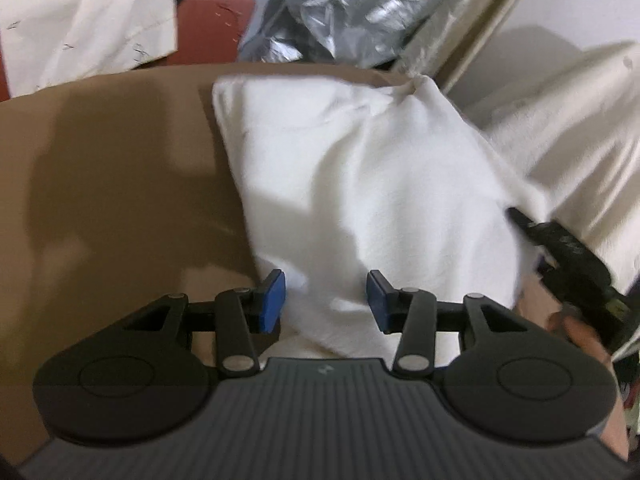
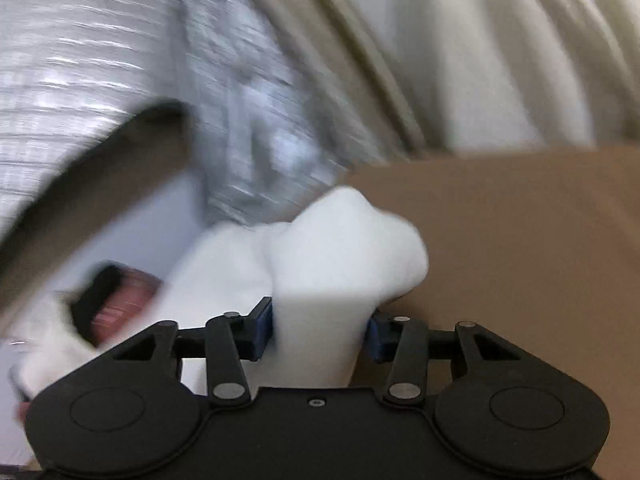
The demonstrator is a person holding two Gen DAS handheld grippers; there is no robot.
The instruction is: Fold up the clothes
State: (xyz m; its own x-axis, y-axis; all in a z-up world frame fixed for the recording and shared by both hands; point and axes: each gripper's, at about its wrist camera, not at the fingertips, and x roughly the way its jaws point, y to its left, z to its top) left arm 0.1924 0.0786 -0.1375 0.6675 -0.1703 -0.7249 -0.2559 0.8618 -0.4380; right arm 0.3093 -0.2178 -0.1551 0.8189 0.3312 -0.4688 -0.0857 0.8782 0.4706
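A white cloth lies across the brown table, its right side lifted. In the left wrist view the cloth's near end narrows into my left gripper, whose blue pads stand on either side of it and seem to pinch it. At that view's right edge, my right gripper meets the cloth's raised edge, with a hand behind it. In the blurred right wrist view, my right gripper is shut on a thick bunch of the white cloth, which bulges up past the pads.
Behind the table stand a red seat and a crinkled silver bag. A cream sheet hangs at the back left. Cream fabric fills the right side. A dark blurred shape crosses the left of the right wrist view.
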